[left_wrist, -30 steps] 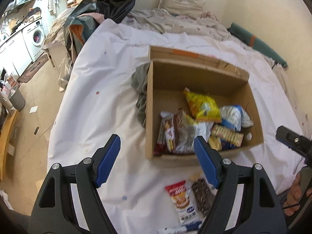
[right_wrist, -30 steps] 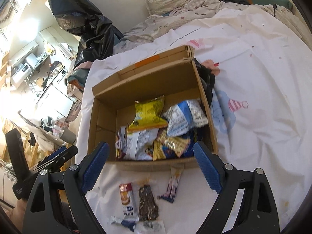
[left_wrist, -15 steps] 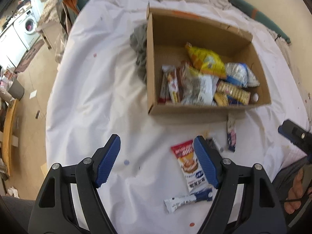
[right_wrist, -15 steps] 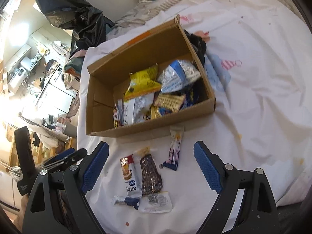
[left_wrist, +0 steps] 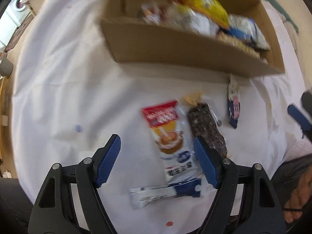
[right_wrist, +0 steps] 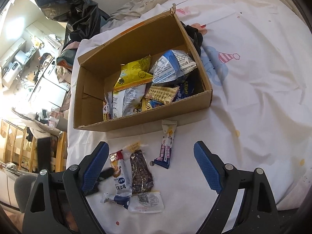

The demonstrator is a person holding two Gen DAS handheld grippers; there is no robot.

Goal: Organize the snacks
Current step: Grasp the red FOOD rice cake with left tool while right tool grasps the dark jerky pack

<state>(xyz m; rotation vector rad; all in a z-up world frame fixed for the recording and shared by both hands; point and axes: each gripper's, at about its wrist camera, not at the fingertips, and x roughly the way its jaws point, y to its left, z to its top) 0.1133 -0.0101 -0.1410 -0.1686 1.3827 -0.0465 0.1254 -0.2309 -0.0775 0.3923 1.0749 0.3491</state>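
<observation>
Left gripper [left_wrist: 156,161], jaws apart and empty, hangs over the red-topped snack packet [left_wrist: 168,134] on the white sheet [left_wrist: 58,78]. Cardboard box [left_wrist: 175,46] is blurred, its snacks unreadable. Right gripper [right_wrist: 151,166] gapes empty; its edge is cut off.

The left gripper [left_wrist: 156,161] was held with its jaws apart above a white sheet [left_wrist: 58,89], nothing gripped. Between its blue pads [left_wrist: 204,163] a red-topped snack packet [left_wrist: 167,132] was seen, a dark bar [left_wrist: 206,124] lay just beyond the right pad, and a blue-and-white stick [left_wrist: 165,192] lay nearer. Farther ahead, a blurred cardboard box [left_wrist: 175,46] of snacks was visible.
</observation>
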